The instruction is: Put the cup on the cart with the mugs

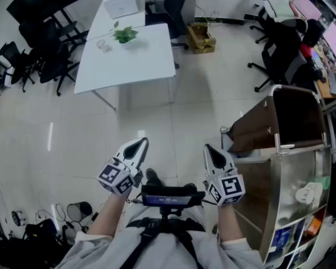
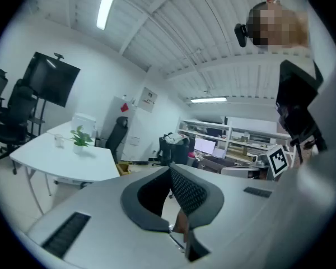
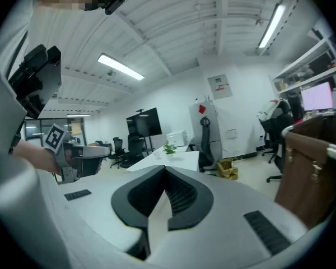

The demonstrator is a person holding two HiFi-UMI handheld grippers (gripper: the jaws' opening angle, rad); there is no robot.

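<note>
A small clear cup (image 1: 103, 45) stands on the white table (image 1: 140, 60) across the room, beside a potted plant (image 1: 123, 34). The steel cart (image 1: 294, 172) is at my right, and a white mug (image 1: 309, 193) shows on its lower shelf. Both grippers are held close to my body over the floor, far from the cup. My left gripper (image 1: 139, 144) is shut and empty, its tips meeting in the left gripper view (image 2: 169, 170), where the cup (image 2: 59, 140) shows far off. My right gripper (image 1: 208, 149) is likewise shut on nothing (image 3: 164, 170), next to the cart.
Black office chairs (image 1: 36, 60) stand left of the table, and more chairs (image 1: 280, 55) at the back right. A cardboard box (image 1: 200, 38) lies on the floor behind the table. Cables and small gear (image 1: 56, 217) lie at my lower left. A brown panel (image 3: 316, 167) of the cart is close on the right.
</note>
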